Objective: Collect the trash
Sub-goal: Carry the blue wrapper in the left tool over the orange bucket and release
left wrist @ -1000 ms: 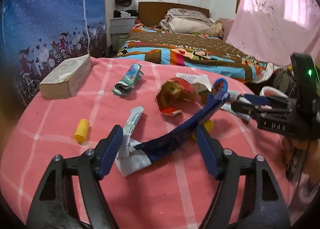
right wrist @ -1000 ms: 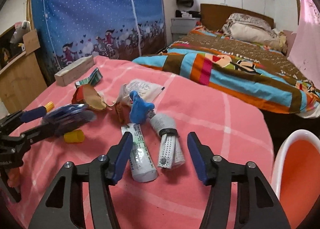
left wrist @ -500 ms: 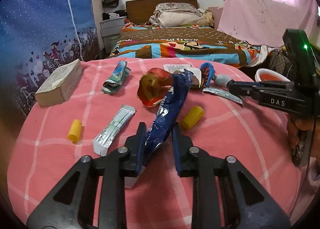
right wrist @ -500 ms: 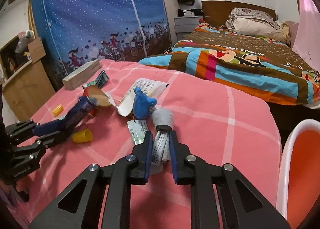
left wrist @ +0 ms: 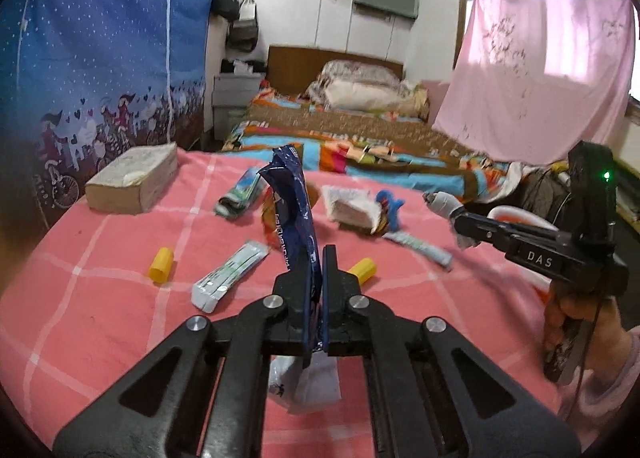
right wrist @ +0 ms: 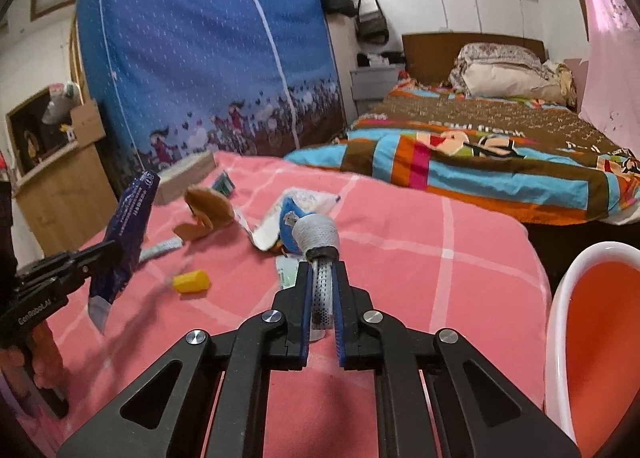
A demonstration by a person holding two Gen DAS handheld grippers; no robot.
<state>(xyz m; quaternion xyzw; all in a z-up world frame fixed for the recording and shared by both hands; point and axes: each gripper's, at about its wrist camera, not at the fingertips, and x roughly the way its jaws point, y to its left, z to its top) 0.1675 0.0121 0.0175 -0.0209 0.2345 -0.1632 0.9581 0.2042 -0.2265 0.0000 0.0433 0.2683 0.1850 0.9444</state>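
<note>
Left wrist: left gripper fingers pinching blue wrapper, right gripper pinching grey roll; both lifted, next carry to bin.

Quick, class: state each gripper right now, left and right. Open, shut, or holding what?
Left gripper: shut on the dark blue wrapper.
Right gripper: shut on the grey rolled bundle.

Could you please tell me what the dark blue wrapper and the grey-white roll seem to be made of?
Dark blue printed wrapper: probably glossy plastic film; it creases sharply, catches light and has a white inner side. Grey-white dotted roll: likely soft fabric or paper, matte and perforated-looking; uncertain.
</note>
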